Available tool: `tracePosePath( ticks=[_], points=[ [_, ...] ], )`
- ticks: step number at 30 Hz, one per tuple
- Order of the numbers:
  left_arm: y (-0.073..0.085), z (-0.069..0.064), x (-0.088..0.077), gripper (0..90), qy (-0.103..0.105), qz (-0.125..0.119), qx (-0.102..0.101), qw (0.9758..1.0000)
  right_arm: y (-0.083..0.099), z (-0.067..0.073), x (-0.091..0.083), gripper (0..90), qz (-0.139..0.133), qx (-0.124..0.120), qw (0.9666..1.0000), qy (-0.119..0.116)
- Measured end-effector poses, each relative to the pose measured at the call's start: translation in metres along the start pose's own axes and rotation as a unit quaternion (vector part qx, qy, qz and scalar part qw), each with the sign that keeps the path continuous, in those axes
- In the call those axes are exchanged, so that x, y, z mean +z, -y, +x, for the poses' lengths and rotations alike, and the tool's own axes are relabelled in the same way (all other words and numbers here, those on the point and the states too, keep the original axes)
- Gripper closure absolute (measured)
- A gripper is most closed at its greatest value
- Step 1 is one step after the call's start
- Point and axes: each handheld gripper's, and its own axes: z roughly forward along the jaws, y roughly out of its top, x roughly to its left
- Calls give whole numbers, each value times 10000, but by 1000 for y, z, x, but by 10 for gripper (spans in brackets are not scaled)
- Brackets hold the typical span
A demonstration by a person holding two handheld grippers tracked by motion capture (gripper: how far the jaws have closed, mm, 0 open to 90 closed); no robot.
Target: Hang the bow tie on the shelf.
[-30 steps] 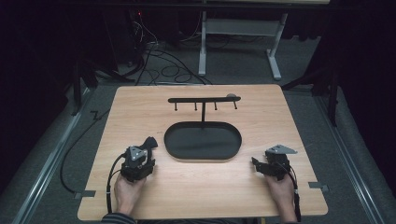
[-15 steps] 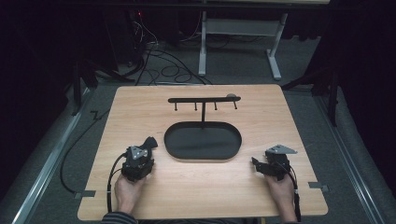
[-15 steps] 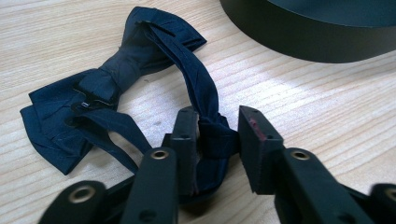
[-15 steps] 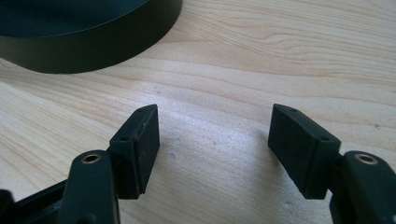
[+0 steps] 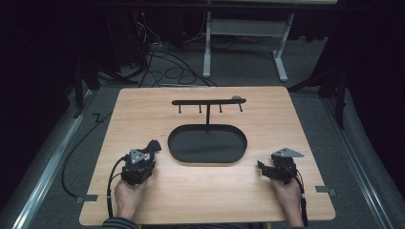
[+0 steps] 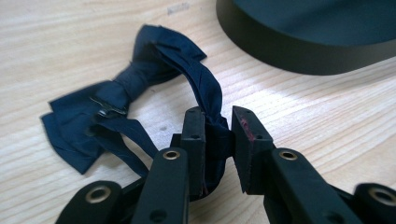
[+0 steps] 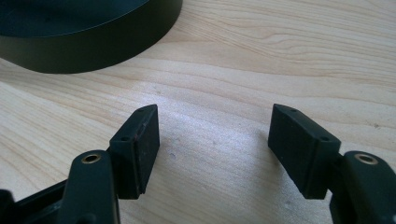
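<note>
1. High view: a light wooden desk (image 5: 210, 200) carries a black oval tray with a low rim (image 5: 207, 144), the base of a black stand with an upright post and a hooked crossbar (image 5: 208, 101).
2. High view: the left tool (image 5: 149, 149), held in a person's left hand (image 5: 128, 197), sits just left of the oval tray. Something dark shows at its tip.
3. High view: the right tool (image 5: 261, 166), held in the right hand (image 5: 288, 194), rests just right of the tray, near its front corner.
4. Left gripper view: the left tool (image 6: 218, 135) is clenched on a fold of a dark navy fabric bow tie (image 6: 126, 100). The rest of the bow tie lies on the desk, beside the tray's wall (image 6: 299, 51).
5. Right gripper view: the right tool (image 7: 212, 144) is released, jaws wide apart over bare wood, with the tray's rim (image 7: 93, 44) near.
</note>
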Motion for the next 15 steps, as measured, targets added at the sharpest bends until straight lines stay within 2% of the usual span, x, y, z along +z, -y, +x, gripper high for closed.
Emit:
tracePosePath(
  ticks=[4, 14, 15],
  points=[
    [-8, 0, -11, 762, 14, -109, 68, 9999, 0, 0, 0, 354, 8, 3, 10000, -8],
    [-16, 1, -22, 768, 168, -268, -9, 9995, 0, 0, 0, 354, 7, 10, 10000, -13],
    [-19, 1, -26, 768, 210, -346, -6, 9992, 0, 0, 0, 354, 7, 11, 10000, -15]
  ],
)
